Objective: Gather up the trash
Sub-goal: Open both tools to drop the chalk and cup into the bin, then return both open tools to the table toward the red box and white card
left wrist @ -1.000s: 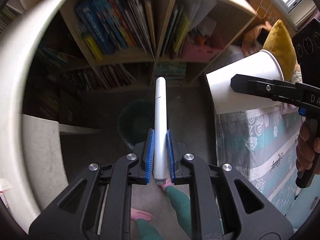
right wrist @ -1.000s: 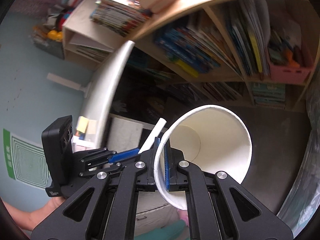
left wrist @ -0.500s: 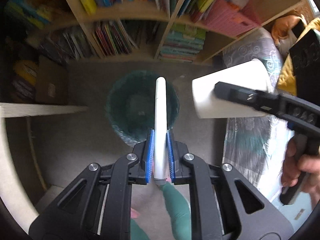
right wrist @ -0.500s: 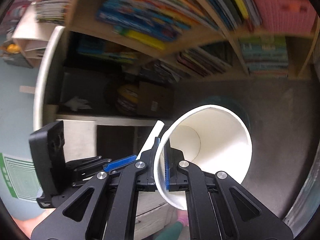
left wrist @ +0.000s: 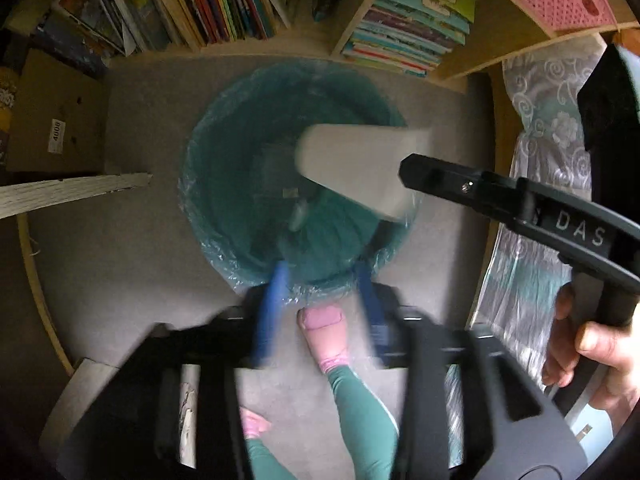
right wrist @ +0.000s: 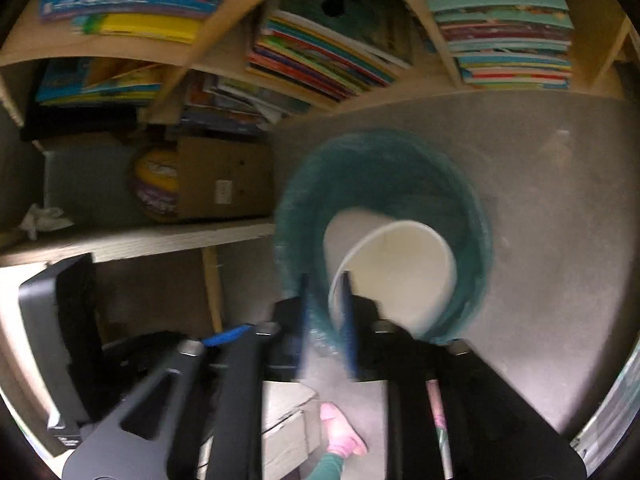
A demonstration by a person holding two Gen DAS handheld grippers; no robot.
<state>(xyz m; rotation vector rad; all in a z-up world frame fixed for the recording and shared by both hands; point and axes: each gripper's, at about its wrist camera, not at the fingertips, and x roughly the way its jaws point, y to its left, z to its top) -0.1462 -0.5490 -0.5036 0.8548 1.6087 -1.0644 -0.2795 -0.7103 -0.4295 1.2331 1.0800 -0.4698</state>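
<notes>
A round bin lined with a teal bag [left wrist: 224, 184] stands on the grey floor below both grippers; it also shows in the right wrist view [right wrist: 472, 208]. My left gripper [left wrist: 320, 300] is open and empty, its blue pads spread over the bin's near rim. A small pale blurred object [left wrist: 297, 216] lies or falls inside the bin. The white paper cup [left wrist: 356, 168] hangs over the bin, off my right gripper's fingertip [left wrist: 424, 172]. In the right wrist view the cup [right wrist: 396, 272] sits just past my right gripper [right wrist: 326, 304], whose blurred jaws stand apart.
A wooden bookshelf full of books [left wrist: 404, 36] stands behind the bin. A cardboard box [right wrist: 224, 180] sits under a shelf at left. A patterned bed cover [left wrist: 532, 264] is at right. The person's pink slipper [left wrist: 324, 332] is at the bin's near side.
Both grippers tilted down over the bin. The left gripper opened and the white tube left it. The right jaws spread and the cup slipped forward toward the bin.
</notes>
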